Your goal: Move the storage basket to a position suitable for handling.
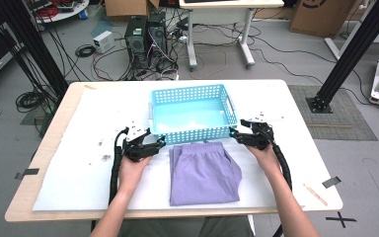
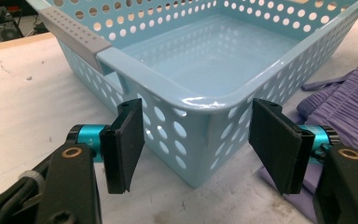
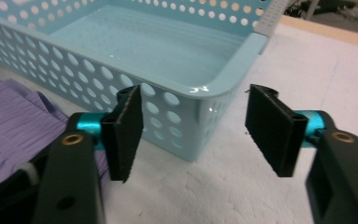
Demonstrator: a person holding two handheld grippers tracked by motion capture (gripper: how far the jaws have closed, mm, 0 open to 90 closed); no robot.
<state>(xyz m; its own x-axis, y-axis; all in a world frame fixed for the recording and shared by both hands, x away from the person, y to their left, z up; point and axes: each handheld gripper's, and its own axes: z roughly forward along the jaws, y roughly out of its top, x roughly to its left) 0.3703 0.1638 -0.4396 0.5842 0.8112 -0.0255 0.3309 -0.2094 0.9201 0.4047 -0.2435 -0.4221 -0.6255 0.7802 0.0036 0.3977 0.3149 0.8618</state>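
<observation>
From above, your left tool (image 1: 154,142) and right tool (image 1: 237,133) sit at the two near corners of the blue basket (image 1: 193,94), which stands mid-table with nothing in it, and the folded purple garment (image 1: 203,173) lies just in front of it on the white table (image 1: 74,168), between your forearms. In the left gripper view your tool (image 2: 196,144) is spread wide, holding nothing, with the basket's (image 2: 177,98) near corner standing between the jaws and the garment (image 2: 345,102) off to the right; whether either pad touches the wall is hard to say from this angle, but both look just clear. In the right gripper view your other tool (image 3: 193,135) is likewise released and wide, and the basket's (image 3: 88,79) corner sits nearer the left jaw, with the garment (image 3: 9,126) at far left. Expect the basket to be light, stiff and rather slick: thin perforated plastic with a glossy rolled rim. Take it on the wall just under that rim at each corner, and close evenly on both sides so it lifts level. The garment is soft and will sag, so pinch it through several folded layers.
</observation>
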